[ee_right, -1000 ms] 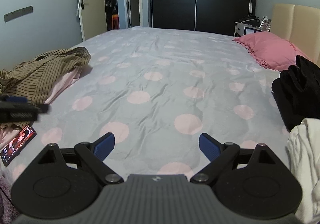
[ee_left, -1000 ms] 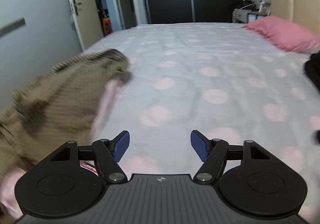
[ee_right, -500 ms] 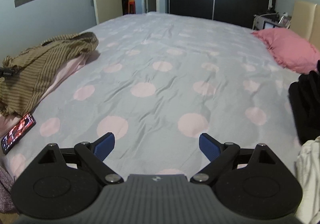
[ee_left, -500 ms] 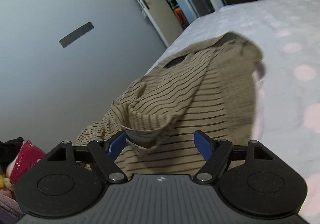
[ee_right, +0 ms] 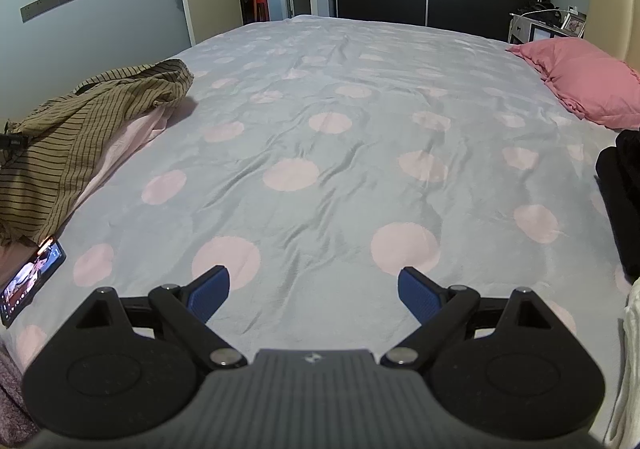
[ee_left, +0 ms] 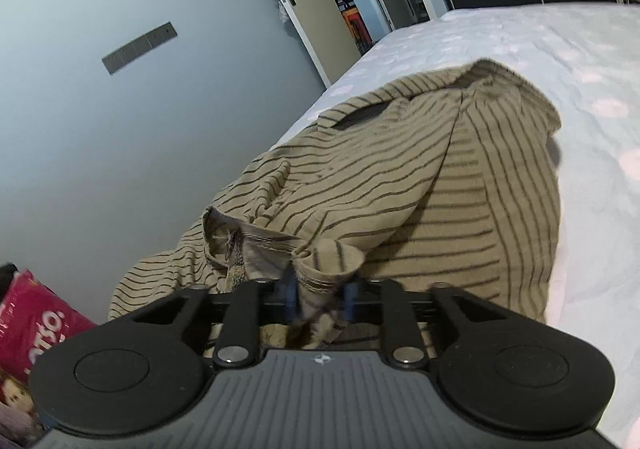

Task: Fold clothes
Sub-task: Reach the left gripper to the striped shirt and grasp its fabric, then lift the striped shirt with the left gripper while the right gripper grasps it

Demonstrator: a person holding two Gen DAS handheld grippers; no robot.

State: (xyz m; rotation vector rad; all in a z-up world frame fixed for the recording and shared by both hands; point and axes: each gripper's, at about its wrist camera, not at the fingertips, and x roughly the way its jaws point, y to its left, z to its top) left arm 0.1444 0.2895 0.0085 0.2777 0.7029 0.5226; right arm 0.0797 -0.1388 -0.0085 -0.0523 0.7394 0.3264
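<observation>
A crumpled tan garment with dark stripes [ee_left: 400, 189] lies at the left edge of the bed [ee_right: 340, 177]; the right wrist view also shows this striped garment [ee_right: 80, 129]. My left gripper [ee_left: 319, 299] is at its near hem. Its jaws are closing, and a bunched fold of the stitched hem sits pinched between the blue pads [ee_left: 289, 295]. My right gripper [ee_right: 314, 293] hovers over the bare spotted bedsheet near the front edge, open, with nothing between its fingers.
A pink cloth [ee_right: 132, 137] lies under the striped garment. A phone [ee_right: 32, 281] rests on the sheet at front left. At right are black clothes [ee_right: 620, 185], a white garment [ee_right: 632, 349] and a pink pillow [ee_right: 588, 85]. A red package [ee_left: 36, 333] sits beside the bed.
My left gripper swung left from the open sheet onto the striped garment, and its wide jaws came together on the hem. The right gripper drifted a little forward, still open.
</observation>
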